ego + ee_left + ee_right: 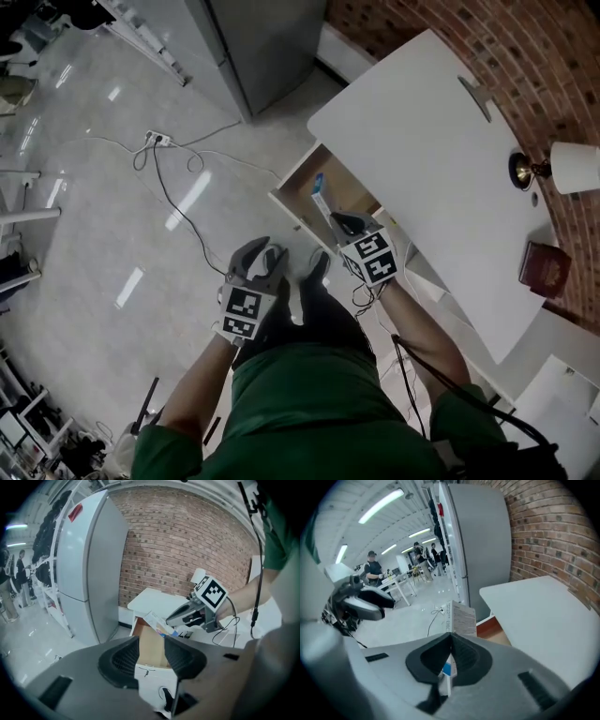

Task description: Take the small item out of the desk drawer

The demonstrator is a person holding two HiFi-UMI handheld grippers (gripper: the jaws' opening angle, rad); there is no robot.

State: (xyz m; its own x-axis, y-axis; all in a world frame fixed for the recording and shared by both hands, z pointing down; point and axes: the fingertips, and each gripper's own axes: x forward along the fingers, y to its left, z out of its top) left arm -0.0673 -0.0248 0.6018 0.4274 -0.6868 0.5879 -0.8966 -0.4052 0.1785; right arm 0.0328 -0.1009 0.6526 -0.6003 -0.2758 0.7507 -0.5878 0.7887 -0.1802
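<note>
While your right gripper [342, 225] has its jaws pressed together on the lower end of the small carton [322, 199], the white and blue box sticks out past the jaw tips, just right of centre in the head view. It sits over the open drawer [296, 176], and I judge it lifted clear rather than resting inside. The right gripper view shows the pinch: the two dark pads meet on the carton's thin edge low in the frame, and its printed face rises above them at centre. Holding it by one end leaves most of its length free, so I judge the grip narrow, and a quick turn could twist the box between the pads. Your left gripper [265, 253] hangs at centre-left of the head view, jaws apart with nothing between them. In its own view only the drawer's brown inside and white front show through the gap. It seems parked there to keep out of the way, and it is handy for the drawer front if you mean to close it. The drawer juts from under the white desk [422, 141] toward the frame's centre, and I see nothing else in the part that shows. The table lamp [574, 167] and the dark red box [544, 267] at the right edge are well apart from your work. By my reading the item is as good as out. What is left is to carry it clear, and the bare desktop in the upper right is the nearest free surface.
</note>
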